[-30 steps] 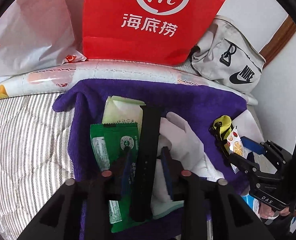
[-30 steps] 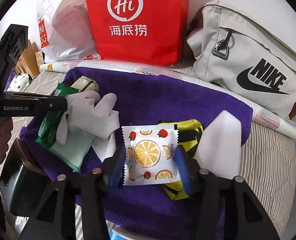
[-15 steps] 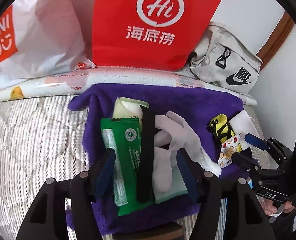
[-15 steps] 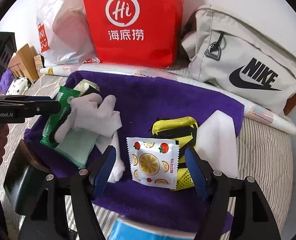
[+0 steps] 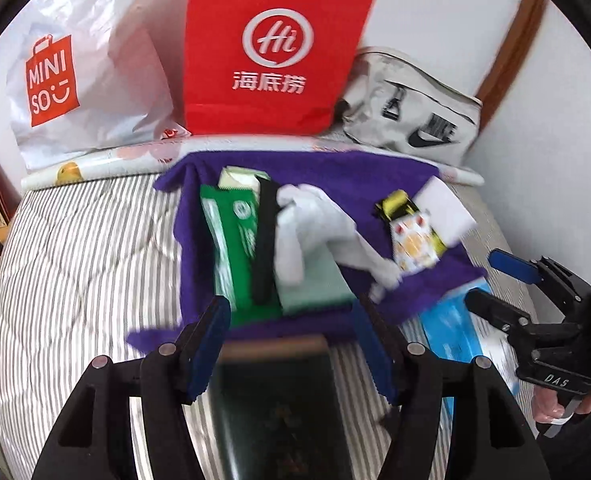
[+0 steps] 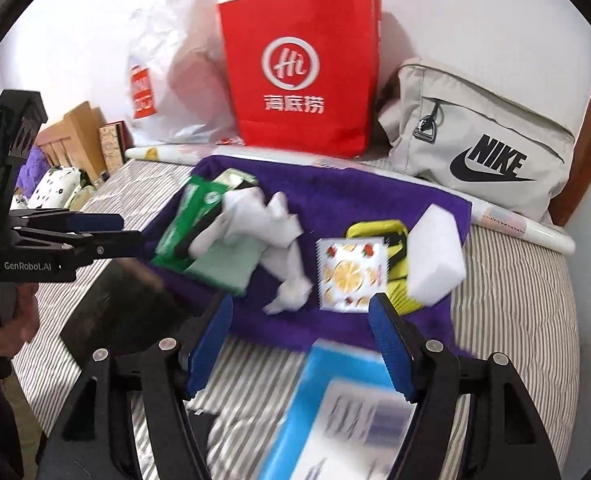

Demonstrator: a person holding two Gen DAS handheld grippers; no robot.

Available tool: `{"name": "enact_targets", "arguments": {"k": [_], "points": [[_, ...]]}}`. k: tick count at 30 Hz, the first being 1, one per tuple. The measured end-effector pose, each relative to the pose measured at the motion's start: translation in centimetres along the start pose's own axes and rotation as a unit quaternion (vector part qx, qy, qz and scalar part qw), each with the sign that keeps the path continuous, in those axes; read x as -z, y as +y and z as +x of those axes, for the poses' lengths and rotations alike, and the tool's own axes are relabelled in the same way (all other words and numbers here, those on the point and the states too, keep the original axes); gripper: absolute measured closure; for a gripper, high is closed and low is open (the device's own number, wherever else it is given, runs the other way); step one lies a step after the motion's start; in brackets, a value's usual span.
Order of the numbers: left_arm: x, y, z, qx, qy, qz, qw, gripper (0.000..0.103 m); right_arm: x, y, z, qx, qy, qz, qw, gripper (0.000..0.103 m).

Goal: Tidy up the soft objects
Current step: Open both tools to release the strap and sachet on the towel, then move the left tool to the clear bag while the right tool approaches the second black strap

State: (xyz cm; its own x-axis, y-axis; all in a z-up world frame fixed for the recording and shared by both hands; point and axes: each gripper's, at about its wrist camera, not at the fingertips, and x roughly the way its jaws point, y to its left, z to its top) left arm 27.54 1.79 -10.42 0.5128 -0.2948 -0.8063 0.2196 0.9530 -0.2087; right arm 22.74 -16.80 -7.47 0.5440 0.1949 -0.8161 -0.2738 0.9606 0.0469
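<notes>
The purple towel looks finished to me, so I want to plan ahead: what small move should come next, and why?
Probably bring the left gripper down over the dark flat item lying just below its jaws. Both grippers are open and hold nothing, the right gripper included, while the packets, the white glove and the white sponge already lie together on the purple towel.

The purple towel (image 6: 335,196) is fuzzy, matt terry cloth, spread on a quilted striped cotton mattress cover (image 6: 515,280). The orange-print sachet (image 6: 351,274) and green wipes pack (image 5: 231,232) are shiny plastic film. The white glove (image 6: 263,220) looks like soft knit fabric, and the white sponge block (image 6: 435,256) like matt foam. The red Haidilao bag (image 6: 299,76) is smooth paper, the Miniso bag (image 5: 87,76) crinkly plastic, the Nike bag (image 6: 479,144) matt canvas.
</notes>
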Motion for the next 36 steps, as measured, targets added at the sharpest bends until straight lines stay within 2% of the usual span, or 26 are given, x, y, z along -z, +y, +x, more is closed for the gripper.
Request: {"name": "enact_targets", "arguments": {"k": [7,12,16,19,24,27,31,36], "points": [[4.8,-1.0,-4.1,0.002,-0.019,0.011,0.9998,0.041,4.1,2.9,-2.3,-0.037,0.011,0.002,0.999,0.033],[8.2,0.4,-6.1,0.014,-0.026,-0.018,0.9994,0.041,7.3,4.9,-3.3,-0.056,0.018,-0.002,0.998,0.034],[10.9,1.6,-6.8,0.018,-0.025,-0.034,0.9989,0.041,9.7,7.1,-3.9,-0.057,0.023,-0.012,0.998,0.047],[12.6,2.4,-7.0,0.028,-0.020,-0.050,0.9981,0.041,11.8,8.6,-4.2,-0.046,0.018,-0.029,0.998,0.057],[15.2,3.4,-6.9,0.034,-0.011,-0.062,0.9974,0.041,15.0,9.4,-3.3,-0.019,0.017,-0.035,0.999,0.058],[16.3,3.9,-6.5,0.041,-0.004,-0.075,0.9963,0.041,16.4,9.4,-2.0,-0.003,0.033,-0.039,0.999,0.069],[17.4,4.3,-5.9,0.048,0.010,-0.094,0.9944,0.041,17.4,9.2,-1.8,0.028,0.011,-0.043,0.999,0.069],[18.4,4.8,-5.7,0.059,0.023,-0.109,0.9921,0.041,17.6,8.7,-1.5,0.024,0.007,-0.028,0.999,0.067]]}}
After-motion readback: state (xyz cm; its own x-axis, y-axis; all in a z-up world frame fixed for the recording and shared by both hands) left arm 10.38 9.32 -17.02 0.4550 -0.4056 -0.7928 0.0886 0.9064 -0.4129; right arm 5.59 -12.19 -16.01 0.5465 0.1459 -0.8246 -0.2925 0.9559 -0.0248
